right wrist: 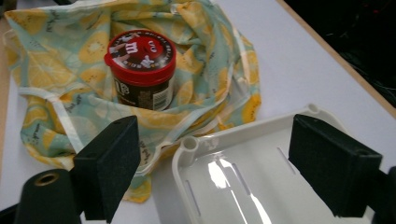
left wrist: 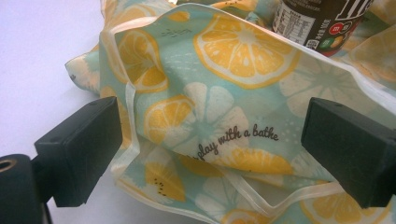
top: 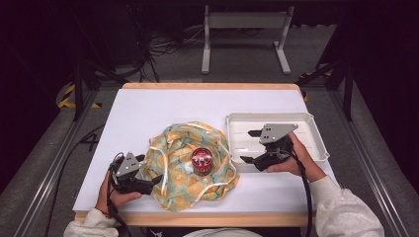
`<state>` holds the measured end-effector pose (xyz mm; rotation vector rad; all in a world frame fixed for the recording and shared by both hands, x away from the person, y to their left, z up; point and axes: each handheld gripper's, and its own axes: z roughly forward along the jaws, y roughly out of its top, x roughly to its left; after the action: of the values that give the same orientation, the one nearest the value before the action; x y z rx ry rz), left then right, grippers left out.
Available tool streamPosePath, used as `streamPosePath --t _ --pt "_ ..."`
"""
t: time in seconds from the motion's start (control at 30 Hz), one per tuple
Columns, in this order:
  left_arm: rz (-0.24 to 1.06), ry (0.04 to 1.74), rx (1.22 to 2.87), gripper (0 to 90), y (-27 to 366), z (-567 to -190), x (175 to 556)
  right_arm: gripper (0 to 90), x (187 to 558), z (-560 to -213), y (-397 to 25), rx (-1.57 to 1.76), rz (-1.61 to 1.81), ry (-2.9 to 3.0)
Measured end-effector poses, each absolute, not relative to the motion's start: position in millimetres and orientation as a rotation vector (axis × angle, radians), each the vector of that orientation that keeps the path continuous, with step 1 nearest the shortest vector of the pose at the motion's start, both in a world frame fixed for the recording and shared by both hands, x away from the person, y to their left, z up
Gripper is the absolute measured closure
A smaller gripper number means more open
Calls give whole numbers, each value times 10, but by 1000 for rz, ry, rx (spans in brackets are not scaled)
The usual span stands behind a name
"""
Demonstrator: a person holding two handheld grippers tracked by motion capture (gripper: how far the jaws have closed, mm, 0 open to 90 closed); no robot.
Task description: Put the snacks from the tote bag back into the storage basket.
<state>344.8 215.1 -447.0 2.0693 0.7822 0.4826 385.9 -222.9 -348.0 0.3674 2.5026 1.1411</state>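
High view: a red-lidded jar stands upright in the middle of a crumpled lemon-print cloth bag on the white table. At the bag's near-left edge, the left gripper is spread wide, its jaws either side of a fold, gripping nothing. Over to the right, the right gripper hangs wide open above the white tray, empty, jaws pointing towards the jar.

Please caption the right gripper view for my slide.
Open right tongs over white tray, facing a red-lidded jar on lemon-print cloth.
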Motion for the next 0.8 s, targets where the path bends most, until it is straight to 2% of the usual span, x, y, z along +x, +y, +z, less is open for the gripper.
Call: streamPosePath --t 0.8 --pt "493 779 2065 58 2145 -4460 3426 175 3962 -3598 -1682 184 983 2718"
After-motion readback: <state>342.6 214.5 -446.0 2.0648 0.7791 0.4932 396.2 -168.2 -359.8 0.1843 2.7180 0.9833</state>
